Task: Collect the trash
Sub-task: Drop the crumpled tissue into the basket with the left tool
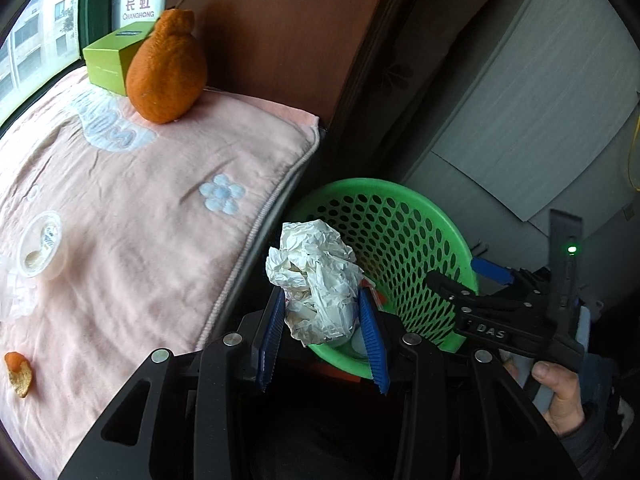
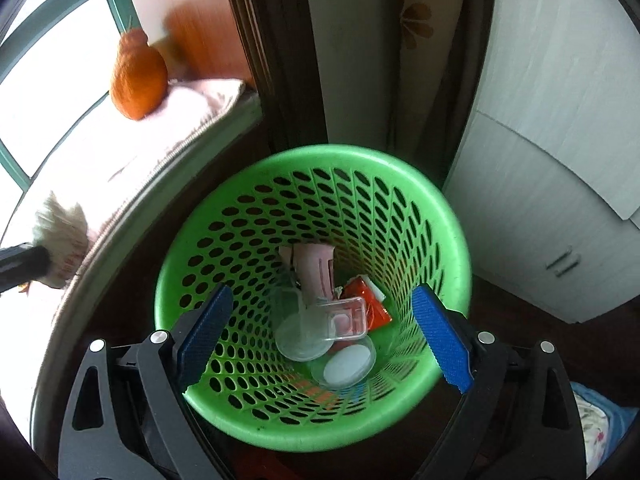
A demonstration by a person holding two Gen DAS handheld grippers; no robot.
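A crumpled white paper wad [image 1: 316, 280] is pinched between the blue pads of the left gripper [image 1: 323, 332] and held at the near rim of a green perforated wastebasket [image 2: 256, 172], which stands beside a pink-covered table [image 1: 132, 216]. The right gripper [image 2: 320, 340] is held over the basket, its jaws spread wide with nothing between them. Plastic cups [image 2: 300, 336] and an orange wrapper [image 2: 368, 300] are seen at the bottom. A knobbly orange citrus [image 1: 166, 70] sits at eleven o'clock; a peel [image 1: 18, 374] lies at eight.

On the pink flowered blanket [image 1: 132, 216] sit a big knobbly orange citrus fruit [image 1: 166, 70], a green cardboard box [image 1: 110, 56], a clear plastic cup [image 1: 42, 246] and seemingly a scrap of orange peel [image 1: 18, 374].
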